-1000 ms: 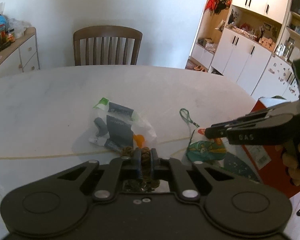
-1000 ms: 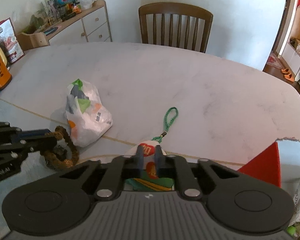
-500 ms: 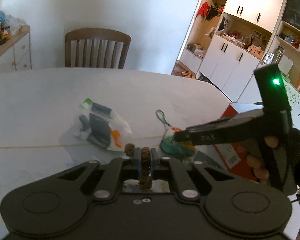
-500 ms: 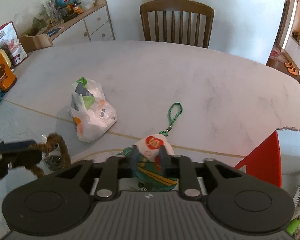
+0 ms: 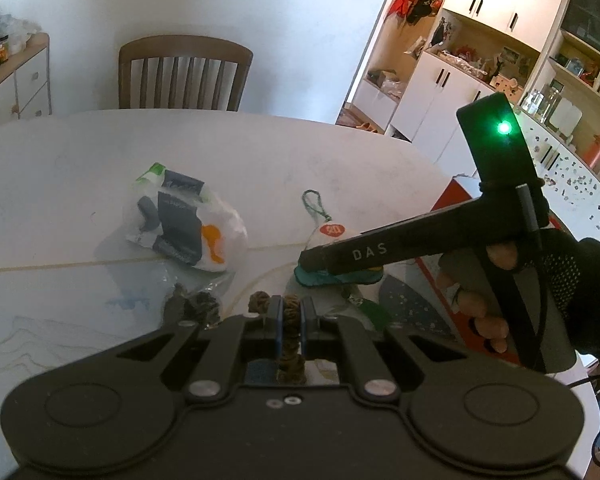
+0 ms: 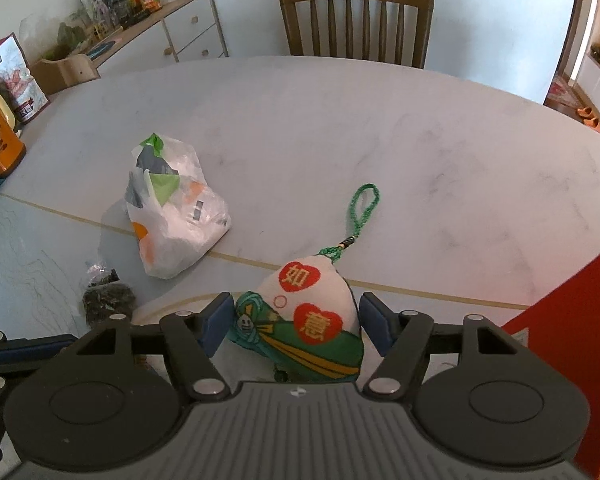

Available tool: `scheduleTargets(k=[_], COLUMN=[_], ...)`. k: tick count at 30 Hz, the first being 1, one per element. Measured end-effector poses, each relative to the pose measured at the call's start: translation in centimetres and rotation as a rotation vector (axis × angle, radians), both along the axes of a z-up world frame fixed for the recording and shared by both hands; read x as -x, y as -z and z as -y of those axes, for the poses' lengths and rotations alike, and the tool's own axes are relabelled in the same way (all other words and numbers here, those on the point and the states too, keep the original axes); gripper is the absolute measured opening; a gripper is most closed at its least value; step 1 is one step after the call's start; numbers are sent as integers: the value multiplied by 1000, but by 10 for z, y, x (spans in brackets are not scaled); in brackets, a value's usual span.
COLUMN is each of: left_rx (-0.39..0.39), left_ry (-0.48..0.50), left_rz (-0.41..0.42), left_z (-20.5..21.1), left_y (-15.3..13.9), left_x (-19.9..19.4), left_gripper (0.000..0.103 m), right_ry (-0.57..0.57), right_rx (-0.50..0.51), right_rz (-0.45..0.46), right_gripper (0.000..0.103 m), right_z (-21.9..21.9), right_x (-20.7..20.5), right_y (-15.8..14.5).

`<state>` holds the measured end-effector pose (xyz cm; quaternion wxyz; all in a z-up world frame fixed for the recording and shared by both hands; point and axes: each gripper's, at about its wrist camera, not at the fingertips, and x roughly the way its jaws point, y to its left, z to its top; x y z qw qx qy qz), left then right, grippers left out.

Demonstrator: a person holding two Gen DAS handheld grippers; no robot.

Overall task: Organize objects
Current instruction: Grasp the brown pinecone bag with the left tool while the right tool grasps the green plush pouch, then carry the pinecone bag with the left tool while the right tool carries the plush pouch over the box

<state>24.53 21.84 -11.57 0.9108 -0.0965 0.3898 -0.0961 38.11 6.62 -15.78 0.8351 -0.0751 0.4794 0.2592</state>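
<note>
Two grippers engaged: left gripper (image 5: 291,312) clamps beaded bracelet (image 5: 290,344); right gripper (image 6: 294,320) wide around pouch (image 6: 304,320) near table (image 6: 380,120) front edge. Next: close.

Pouch (image 6: 312,320): white, two red hearts with gold characters, green wrap with yellow stripe, green braided cord (image 6: 362,210).
Bag (image 6: 172,220): white plastic, green, grey, orange patches inside.
Bracelet (image 5: 290,316): brown beads, possibly knotted cord.
Table (image 6: 340,128): pale grey marble, thin gold line.
Box (image 6: 572,328): red.
Chair (image 6: 356,16): brown wood.
Pads (image 6: 216,320): blue.
</note>
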Motion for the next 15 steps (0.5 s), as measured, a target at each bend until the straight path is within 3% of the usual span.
scheduleTargets(k=[10,15], left_rx=[1,3], left_ry=[-22,-31], left_rz=[-2,3], left_z=[-4,-5], left_y=[-3,-9], left_x=[2,5], left_gripper=[6,6], right_ry=[-19,-30], right_rx=[-2,-19], right_rz=[4,11], right_gripper=[50,47], right_z=[5,8], right_x=[8,21], right_y=[-3,-13])
